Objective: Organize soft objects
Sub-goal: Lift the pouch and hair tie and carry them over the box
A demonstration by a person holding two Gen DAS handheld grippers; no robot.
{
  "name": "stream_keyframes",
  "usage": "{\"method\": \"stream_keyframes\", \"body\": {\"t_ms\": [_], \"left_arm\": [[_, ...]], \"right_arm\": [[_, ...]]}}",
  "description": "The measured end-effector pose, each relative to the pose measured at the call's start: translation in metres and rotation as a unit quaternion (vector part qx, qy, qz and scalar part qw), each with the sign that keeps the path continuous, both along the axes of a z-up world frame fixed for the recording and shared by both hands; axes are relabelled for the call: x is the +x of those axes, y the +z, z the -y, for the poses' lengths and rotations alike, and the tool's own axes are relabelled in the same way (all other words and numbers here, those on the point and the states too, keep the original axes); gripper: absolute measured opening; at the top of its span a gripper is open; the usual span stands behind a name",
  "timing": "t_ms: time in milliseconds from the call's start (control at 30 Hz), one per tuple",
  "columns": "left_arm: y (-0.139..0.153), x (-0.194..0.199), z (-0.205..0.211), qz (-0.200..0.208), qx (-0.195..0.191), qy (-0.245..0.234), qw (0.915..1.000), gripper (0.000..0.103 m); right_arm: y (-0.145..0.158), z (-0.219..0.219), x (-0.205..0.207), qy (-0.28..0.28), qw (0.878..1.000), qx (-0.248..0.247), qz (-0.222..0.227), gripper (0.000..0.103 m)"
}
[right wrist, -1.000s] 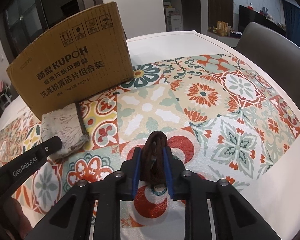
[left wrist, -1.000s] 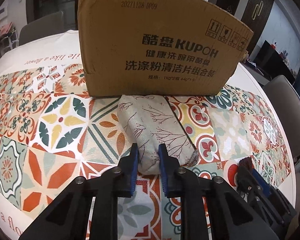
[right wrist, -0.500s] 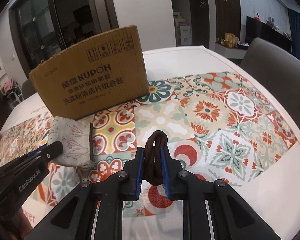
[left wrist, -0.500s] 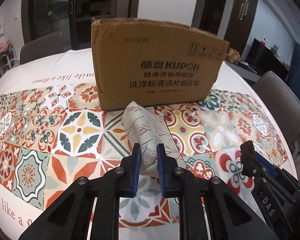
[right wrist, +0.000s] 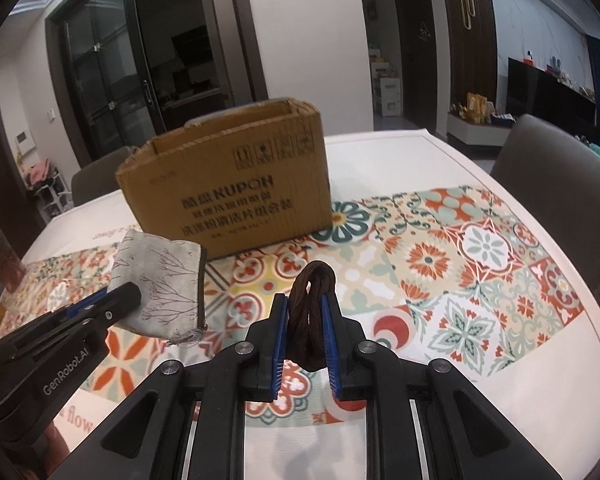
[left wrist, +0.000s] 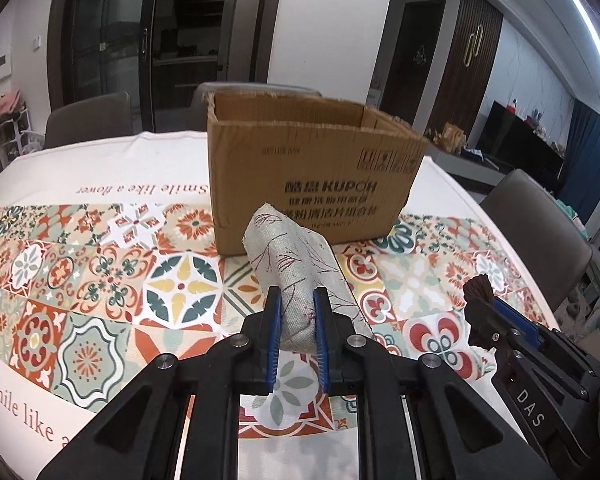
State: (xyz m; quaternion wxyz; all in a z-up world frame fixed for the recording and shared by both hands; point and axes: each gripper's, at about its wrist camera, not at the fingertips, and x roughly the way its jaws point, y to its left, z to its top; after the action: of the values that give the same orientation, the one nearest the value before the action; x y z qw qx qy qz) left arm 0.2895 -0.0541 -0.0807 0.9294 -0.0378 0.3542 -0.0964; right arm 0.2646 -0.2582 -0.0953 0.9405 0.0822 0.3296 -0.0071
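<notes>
Left gripper [left wrist: 296,330] clamped tight on near end of grey branch-print fabric pouch [left wrist: 296,272]; pouch lifted clear of table, far end pointing toward cardboard box [left wrist: 312,184]; right gripper [right wrist: 306,330] pinched on loop of dark brown cord [right wrist: 312,308], cord also off table, loop sticking up past fingertips; both grippers side by side, near each other; box open-topped, standing beyond them on tile-patterned tablecloth [right wrist: 480,272]; grey chairs [left wrist: 536,232] around table.
</notes>
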Motion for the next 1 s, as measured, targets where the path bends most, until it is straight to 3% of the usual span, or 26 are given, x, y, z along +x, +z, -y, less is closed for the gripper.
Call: {"method": "stream_keyframes", "body": {"t_ms": [500, 1000], "left_arm": [[0.049, -0.015, -0.008, 0.066, -0.011, 0.003, 0.9978, 0.016], [0.089, 0.008, -0.013, 0.116, -0.020, 0.007, 0.9930, 0.016]], "right_arm": [[0.046, -0.005, -0.007, 0.012, 0.998, 0.002, 0.057, 0.019], [0.083, -0.010, 0.022, 0.025, 0.994, 0.002, 0.108, 0.019]]}}
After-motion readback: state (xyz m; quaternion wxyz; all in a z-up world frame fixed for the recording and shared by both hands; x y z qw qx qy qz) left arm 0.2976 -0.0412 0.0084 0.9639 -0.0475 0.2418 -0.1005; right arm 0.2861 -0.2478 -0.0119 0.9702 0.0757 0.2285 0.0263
